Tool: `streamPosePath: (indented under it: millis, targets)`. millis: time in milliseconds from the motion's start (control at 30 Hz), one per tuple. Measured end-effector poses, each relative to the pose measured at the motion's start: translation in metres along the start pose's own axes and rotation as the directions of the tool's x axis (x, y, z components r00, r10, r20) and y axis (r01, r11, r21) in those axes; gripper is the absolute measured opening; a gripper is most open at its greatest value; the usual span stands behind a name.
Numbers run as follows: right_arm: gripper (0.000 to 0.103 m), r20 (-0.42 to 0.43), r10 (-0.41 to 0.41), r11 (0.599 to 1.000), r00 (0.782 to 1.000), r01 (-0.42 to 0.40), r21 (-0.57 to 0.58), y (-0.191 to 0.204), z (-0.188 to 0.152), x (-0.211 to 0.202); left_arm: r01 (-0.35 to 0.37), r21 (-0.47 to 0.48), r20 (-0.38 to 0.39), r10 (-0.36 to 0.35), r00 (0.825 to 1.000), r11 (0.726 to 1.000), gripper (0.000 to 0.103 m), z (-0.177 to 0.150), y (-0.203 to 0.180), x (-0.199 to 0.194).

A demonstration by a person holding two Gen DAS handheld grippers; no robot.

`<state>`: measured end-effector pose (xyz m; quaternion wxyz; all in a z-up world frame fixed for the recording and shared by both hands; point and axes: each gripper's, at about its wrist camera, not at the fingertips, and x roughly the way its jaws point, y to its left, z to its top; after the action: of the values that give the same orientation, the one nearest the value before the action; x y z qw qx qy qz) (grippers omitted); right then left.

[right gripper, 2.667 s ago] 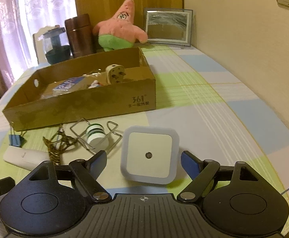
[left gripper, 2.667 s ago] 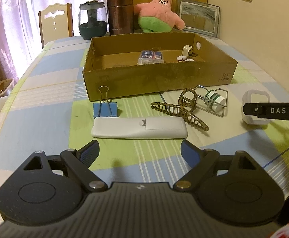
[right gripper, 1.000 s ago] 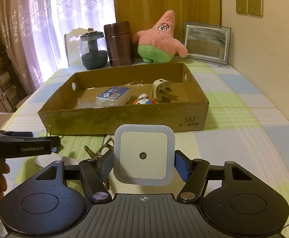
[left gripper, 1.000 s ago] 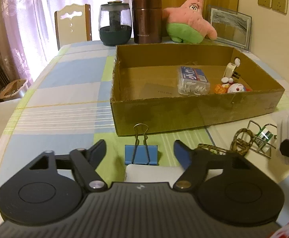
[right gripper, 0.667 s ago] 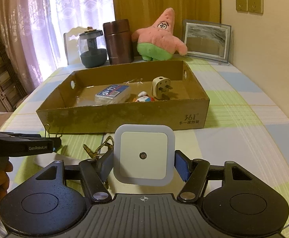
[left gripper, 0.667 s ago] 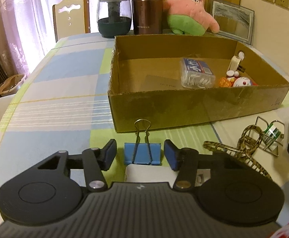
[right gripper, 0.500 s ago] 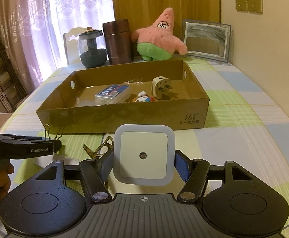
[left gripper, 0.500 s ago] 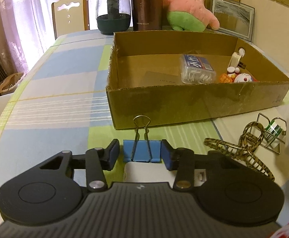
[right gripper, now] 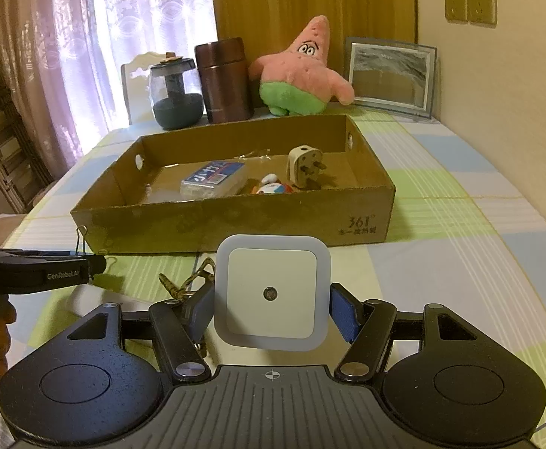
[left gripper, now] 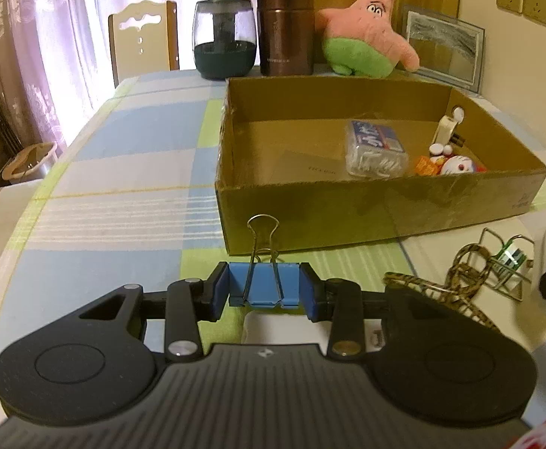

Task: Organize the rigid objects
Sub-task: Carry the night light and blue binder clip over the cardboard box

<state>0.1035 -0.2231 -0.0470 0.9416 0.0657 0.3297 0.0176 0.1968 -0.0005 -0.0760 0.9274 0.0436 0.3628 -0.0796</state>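
- The blue binder clip (left gripper: 264, 285) is clamped between the two blue pads of the left gripper (left gripper: 264, 292), its wire handles standing up towards the cardboard box (left gripper: 366, 207) — the jaws are closed onto the clip's sides.
- Just beneath and behind the clip, part of a white remote (left gripper: 284, 331) is seen lying on the checked tablecloth (left gripper: 123, 157).
- The white square night light (right gripper: 271, 292) is gripped by the right gripper (right gripper: 271, 308), a pad pressed against each of its side edges; the jaws are held about as wide as the light itself.
- To the right of the left gripper, a patterned hair claw (left gripper: 448, 284) is laid on the cloth, and a wire holder (left gripper: 505, 262) with a small green-and-white roll in it is set just beyond.
- Farther off, the box is placed open-topped on the table; a clear packet with a blue label (right gripper: 213, 179), a small cartoon figure (right gripper: 271, 187) and a beige plug adapter (right gripper: 304, 166) are contained in it.
- Behind the box — at the table's far edge — a dark glass jar (right gripper: 175, 91), a brown canister (right gripper: 223, 78), a pink star plush (right gripper: 301, 71) and a framed picture (right gripper: 390, 75) are lined up.
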Motion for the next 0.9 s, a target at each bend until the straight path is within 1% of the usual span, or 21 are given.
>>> streamPosePath:
  millis: [333,467,633,900]
  targets:
    - [0.062,0.002,-0.002,1.0,1.0,0.002,-0.004,0.002,0.005,-0.009,0.019,-0.015,0.001,-0.019,1.0,1.0,0.034,0.007,-0.012,-0.032]
    - [0.062,-0.005,-0.004,1.0,1.0,0.004,0.002,0.001,0.008,-0.015,0.023,-0.036,-0.017,-0.024,1.0,0.999,0.034,0.002,-0.014,-0.047]
    - [0.062,-0.022,-0.003,1.0,1.0,0.003,0.023,-0.004,0.013,-0.023,0.032,-0.082,-0.058,-0.036,0.998,0.996,0.034,-0.003,-0.015,-0.059]
    - [0.062,-0.014,0.007,1.0,1.0,-0.006,0.022,-0.005,0.029,-0.039,0.031,-0.091,-0.067,-0.037,0.997,0.995,0.034,-0.001,-0.027,-0.08]
